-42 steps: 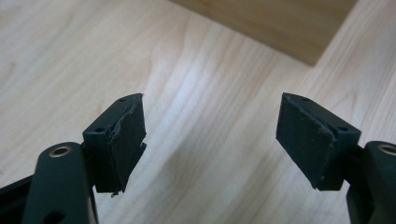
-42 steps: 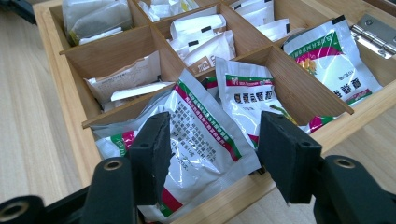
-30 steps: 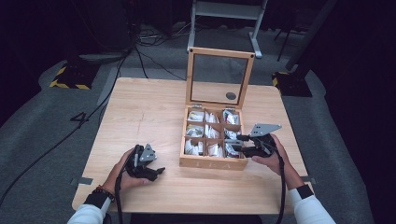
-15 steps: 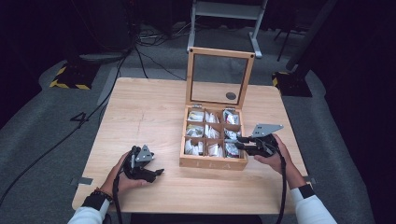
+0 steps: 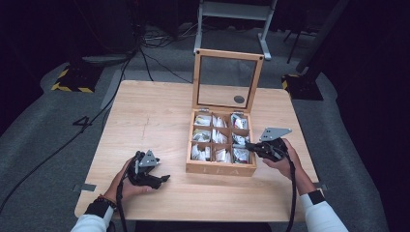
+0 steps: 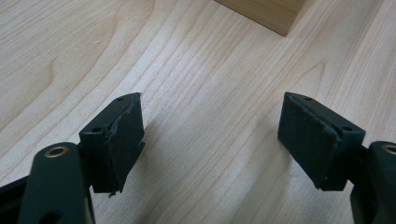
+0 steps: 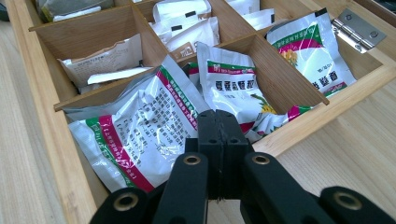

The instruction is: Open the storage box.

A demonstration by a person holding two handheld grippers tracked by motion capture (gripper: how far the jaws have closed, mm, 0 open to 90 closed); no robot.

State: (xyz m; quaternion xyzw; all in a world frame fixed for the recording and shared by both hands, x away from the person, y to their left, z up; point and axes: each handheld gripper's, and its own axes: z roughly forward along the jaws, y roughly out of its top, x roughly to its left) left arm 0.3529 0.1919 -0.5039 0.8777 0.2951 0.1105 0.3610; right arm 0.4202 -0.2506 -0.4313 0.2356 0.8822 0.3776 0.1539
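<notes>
A wooden tea box (image 5: 220, 169) stands open on the table, its glass lid (image 5: 227, 79) upright. Its compartments hold tea packets. My right gripper (image 5: 249, 145) is at the box's right front corner, jaws reaching over the rim. In the right gripper view its jaws (image 7: 219, 116) are pressed together with nothing seen between them, just above a white, green and red packet (image 7: 140, 126) and a second one (image 7: 233, 86). My left gripper (image 5: 164, 179) is held low over the table left of the box. Its jaws (image 6: 212, 105) stand wide open over bare wood.
The box's near corner (image 6: 271, 14) lies just beyond the left gripper. A metal hinge (image 7: 357, 28) sits on the box's back rim. The wooden table (image 5: 145, 116) has dark floor, cables and a metal stand behind it.
The left hand and its gripper drifted slightly toward the near edge of the table. The right gripper has barely moved at the box's corner.
</notes>
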